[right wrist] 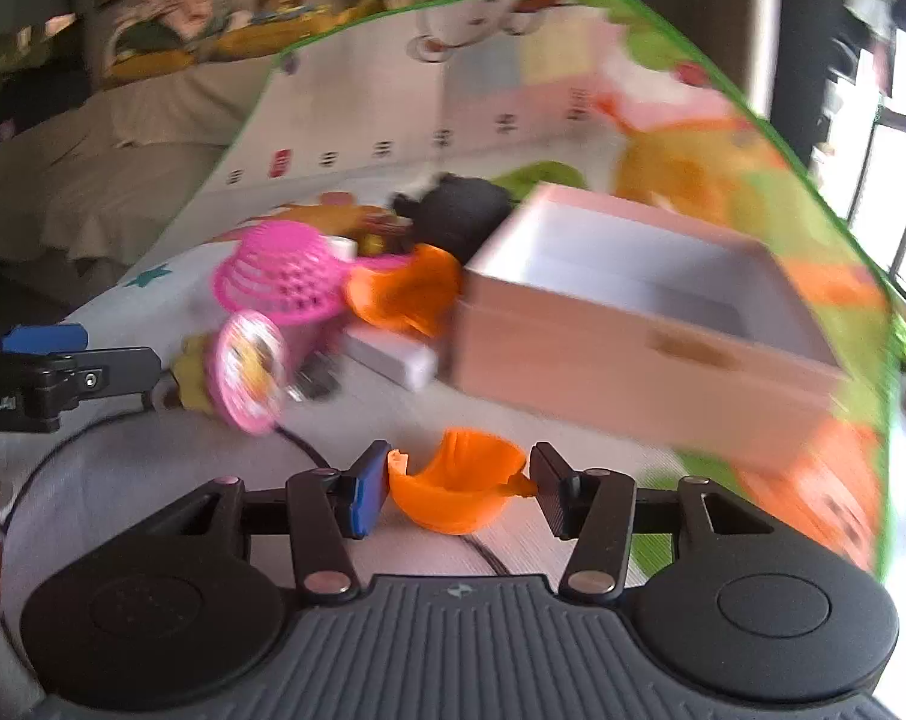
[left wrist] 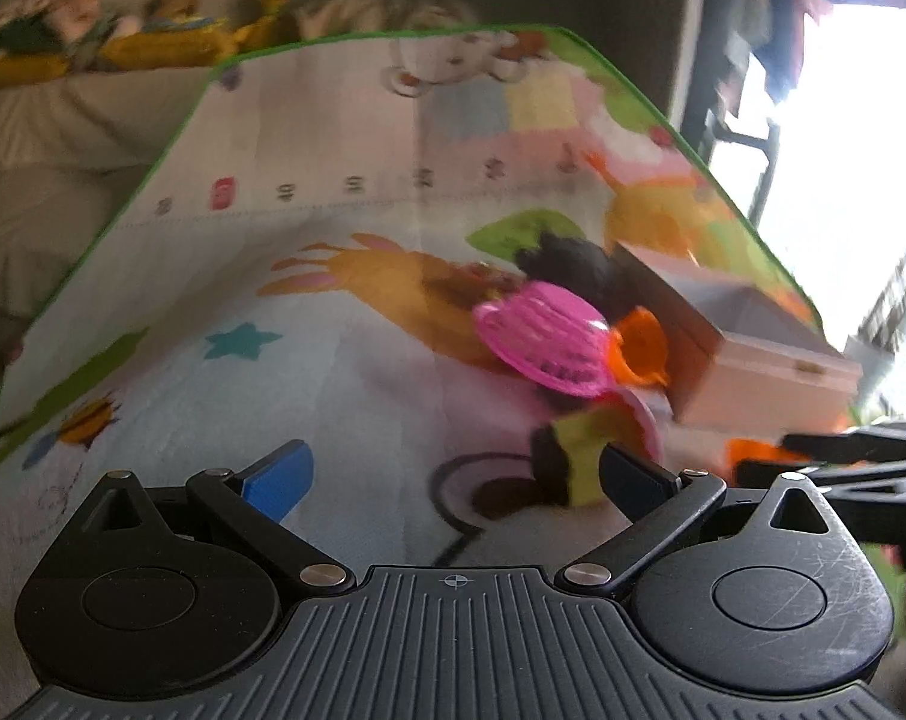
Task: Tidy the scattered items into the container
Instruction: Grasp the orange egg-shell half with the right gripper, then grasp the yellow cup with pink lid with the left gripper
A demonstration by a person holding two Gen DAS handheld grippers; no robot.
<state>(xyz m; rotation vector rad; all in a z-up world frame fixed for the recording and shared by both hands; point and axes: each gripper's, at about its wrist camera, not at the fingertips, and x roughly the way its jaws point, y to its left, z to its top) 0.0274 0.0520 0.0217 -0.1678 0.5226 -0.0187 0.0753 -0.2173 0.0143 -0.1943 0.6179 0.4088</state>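
Orange cup (right wrist: 458, 495) sits between the right gripper (right wrist: 460, 489) fingers, not yet pinched; wooden box (right wrist: 633, 348) ahead-right; left gripper (left wrist: 453, 480) open, empty.

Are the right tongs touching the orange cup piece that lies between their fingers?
Cannot tell. In the right wrist view, the orange cup piece sits between the right tongs, whose fingers look very near its edges, but blur hides contact.

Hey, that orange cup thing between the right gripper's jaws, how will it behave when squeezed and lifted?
The orange cup looks like thin, hollow plastic, so probably light. Its rim looks ragged, so it may flex or crack under a hard squeeze. Its rounded bottom could let it rock or slip between the right gripper's open jaws.
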